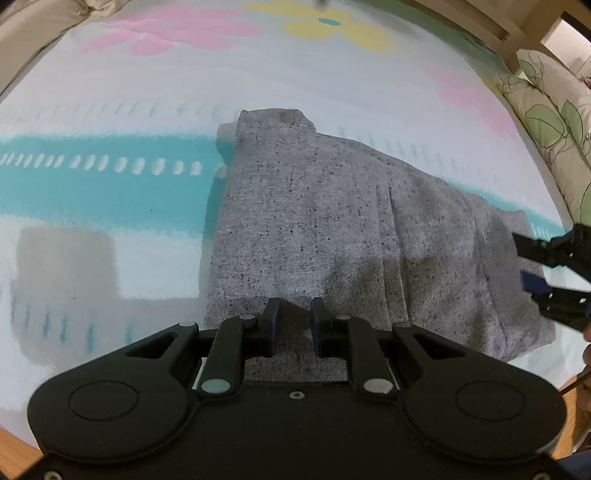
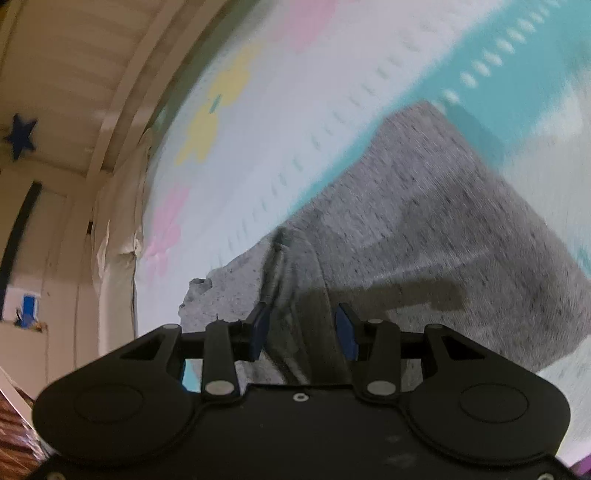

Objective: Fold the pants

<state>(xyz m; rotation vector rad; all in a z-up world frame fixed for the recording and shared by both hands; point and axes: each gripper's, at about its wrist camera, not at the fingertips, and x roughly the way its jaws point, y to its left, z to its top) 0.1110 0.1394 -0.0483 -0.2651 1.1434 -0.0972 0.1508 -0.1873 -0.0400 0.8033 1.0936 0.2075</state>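
Grey speckled pants (image 1: 332, 218) lie folded in a compact bundle on a flowered mat (image 1: 110, 110). My left gripper (image 1: 294, 314) sits at the bundle's near edge, jaws a little apart with cloth between and beneath them. My right gripper (image 1: 532, 273) shows at the bundle's right end, jaws apart. In the right wrist view, the right gripper (image 2: 303, 325) is open over a raised ridge of the pants (image 2: 424, 221), and the picture is blurred by motion.
The mat has a teal band (image 1: 92, 177) and pink and yellow flowers (image 1: 332, 26). A leaf-patterned cushion (image 1: 546, 122) lies at the right edge. A wooden frame (image 1: 509, 26) stands at the far right. A cream wall with a blue star (image 2: 20, 138) shows beyond the mat.
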